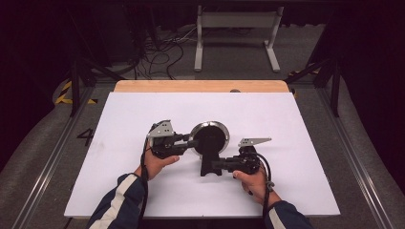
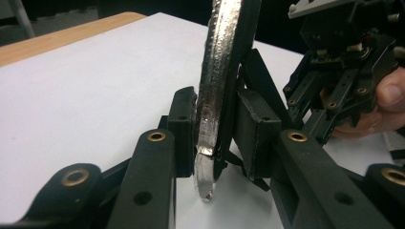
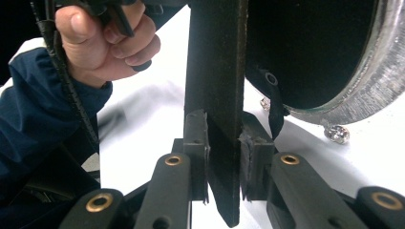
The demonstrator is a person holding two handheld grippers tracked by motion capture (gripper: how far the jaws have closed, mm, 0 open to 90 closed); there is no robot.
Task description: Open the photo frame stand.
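White sheeting covers the bench (image 1: 143,191), with a strip of bare wood along its far edge and dark floor with cables beyond. Near the middle stands a round mirror (image 1: 210,137) on a black stand (image 1: 208,167), and both claws are clamped on it.

The left claw (image 1: 191,142) grips the disc's rim: in the left gripper view its pads (image 2: 184,129) press the silvery, pebbled edge (image 2: 217,81) from both sides, probably to tilt or steady the disc. The right claw (image 1: 216,165) is shut on the stand; in the right gripper view its pads (image 3: 197,148) squeeze the flat black upright (image 3: 217,95), which looks like bracing the base so the disc can be moved without the whole thing sliding.

The disc shows a dark, matte-looking face to the high view, ringed by a bright metal band with a rough, glittery texture. A small shiny stud (image 3: 337,133) sits by the rim's lower edge. The stand is plain black, slab-like, and rests on the sheeting.
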